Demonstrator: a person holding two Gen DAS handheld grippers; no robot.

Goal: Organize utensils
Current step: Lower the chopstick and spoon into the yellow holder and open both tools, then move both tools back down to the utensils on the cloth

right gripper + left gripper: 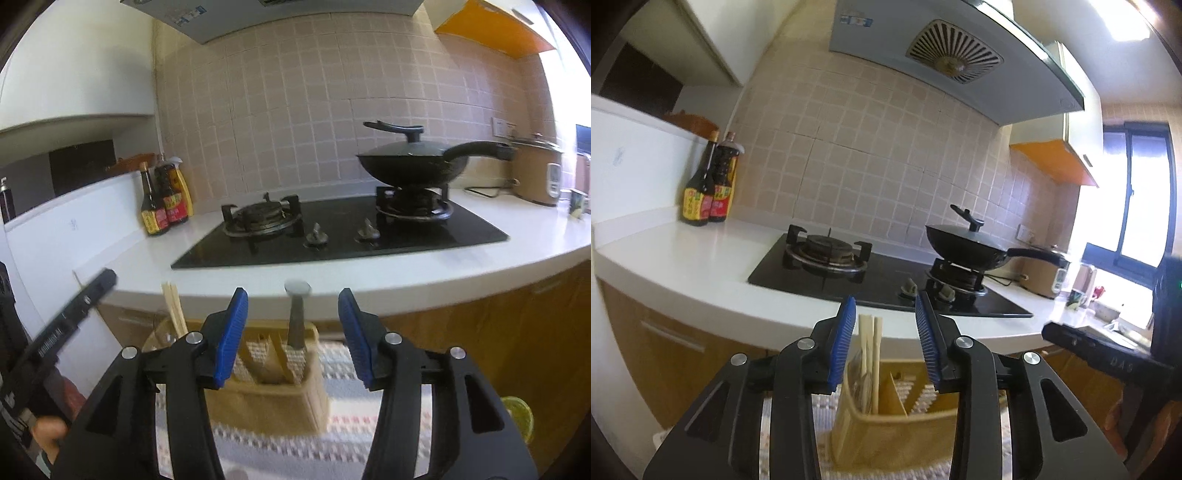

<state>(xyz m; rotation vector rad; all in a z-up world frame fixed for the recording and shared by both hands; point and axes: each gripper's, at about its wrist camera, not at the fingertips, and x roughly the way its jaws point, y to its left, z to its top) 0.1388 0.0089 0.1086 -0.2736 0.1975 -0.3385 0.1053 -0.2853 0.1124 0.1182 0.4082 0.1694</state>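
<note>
A tan utensil holder (886, 424) with several compartments stands on a woven mat. Pale wooden chopsticks (870, 350) stand upright in its left compartment. My left gripper (885, 339) is open, its blue pads on either side of the chopstick tops, not touching them. In the right wrist view the holder (273, 402) also carries a metal-handled utensil (296, 317) upright in its right compartment, and the chopsticks (175, 310) at the left. My right gripper (293, 332) is open around the metal handle, apart from it.
A white counter (683, 258) holds a black gas hob (886, 280), a lidded wok (967, 247) on the right burner and sauce bottles (709, 184) at the left. A rice cooker (535, 173) stands far right. A yellow-green object (521, 417) lies on the mat.
</note>
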